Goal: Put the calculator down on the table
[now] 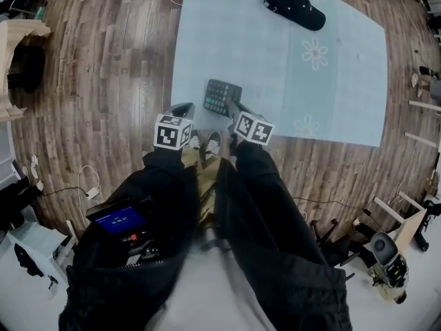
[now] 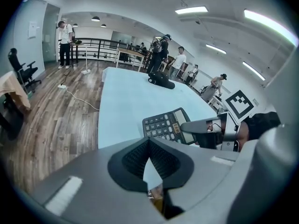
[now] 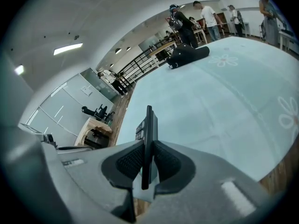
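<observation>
A dark calculator [image 1: 222, 95] with several rows of keys is over the near left part of the light blue table [image 1: 275, 67]. My right gripper [image 1: 233, 107] is shut on its near edge. In the right gripper view the calculator [image 3: 149, 134] stands edge-on between the pads [image 3: 166, 161], which press on both faces. In the left gripper view the calculator [image 2: 167, 124] is tilted keys-up, with the right gripper [image 2: 198, 125] at its right side. I cannot tell whether it touches the table. My left gripper [image 1: 185, 107] is just left of it, shut and holding nothing, its fingertips [image 2: 149, 143] meeting.
A black cap [image 1: 295, 5] lies at the table's far side. Wooden floor [image 1: 110, 81] surrounds the table, with a white cable [image 1: 86, 185] at the left. Wooden furniture [image 1: 17, 54] stands far left. Several people [image 2: 161, 48] stand beyond the table's far end.
</observation>
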Available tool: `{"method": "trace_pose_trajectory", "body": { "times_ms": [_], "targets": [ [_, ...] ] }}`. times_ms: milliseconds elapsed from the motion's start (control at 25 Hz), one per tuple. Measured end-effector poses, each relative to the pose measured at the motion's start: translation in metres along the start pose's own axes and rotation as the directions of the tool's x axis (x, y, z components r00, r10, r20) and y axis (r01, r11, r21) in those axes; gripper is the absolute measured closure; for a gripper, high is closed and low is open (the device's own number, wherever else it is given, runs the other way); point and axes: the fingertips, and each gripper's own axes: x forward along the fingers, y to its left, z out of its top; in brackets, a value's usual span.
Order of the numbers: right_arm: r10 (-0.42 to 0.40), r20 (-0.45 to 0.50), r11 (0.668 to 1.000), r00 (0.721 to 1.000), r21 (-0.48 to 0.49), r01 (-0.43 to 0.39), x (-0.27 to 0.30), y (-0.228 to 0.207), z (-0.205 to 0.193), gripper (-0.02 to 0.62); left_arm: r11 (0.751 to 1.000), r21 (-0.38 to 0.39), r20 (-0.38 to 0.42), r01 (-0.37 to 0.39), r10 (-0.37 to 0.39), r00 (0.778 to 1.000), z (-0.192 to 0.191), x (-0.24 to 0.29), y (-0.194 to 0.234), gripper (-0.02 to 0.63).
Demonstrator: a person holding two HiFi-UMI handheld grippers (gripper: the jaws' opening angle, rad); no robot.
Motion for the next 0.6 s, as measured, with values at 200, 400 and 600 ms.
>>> {"method": "trace_pose_trajectory", "body": {
  "times_ms": [200,400,600],
  "targets": [
    [-0.009,-0.014,0.998,1.000,0.057,0.009,0.008,-0.012,-0.004,0.540,1.000,-0.008,-0.018,0.008,-0.008,1.000,-0.006,0.001,0.000,0.609],
    [-0.007,-0.036,0.993,0.999,0.116,0.011,0.013,-0.029,-0.009,0.532,1.000,-0.012,-0.026,0.003,-0.003,1.000,-0.011,-0.001,0.004,0.609],
    [-0.011,-0.060,0.990,0.998,0.137,0.019,0.019,-0.042,-0.014,0.522,1.000,-0.020,-0.036,-0.015,0.015,0.999,-0.018,-0.005,0.013,0.609]
  ]
}}
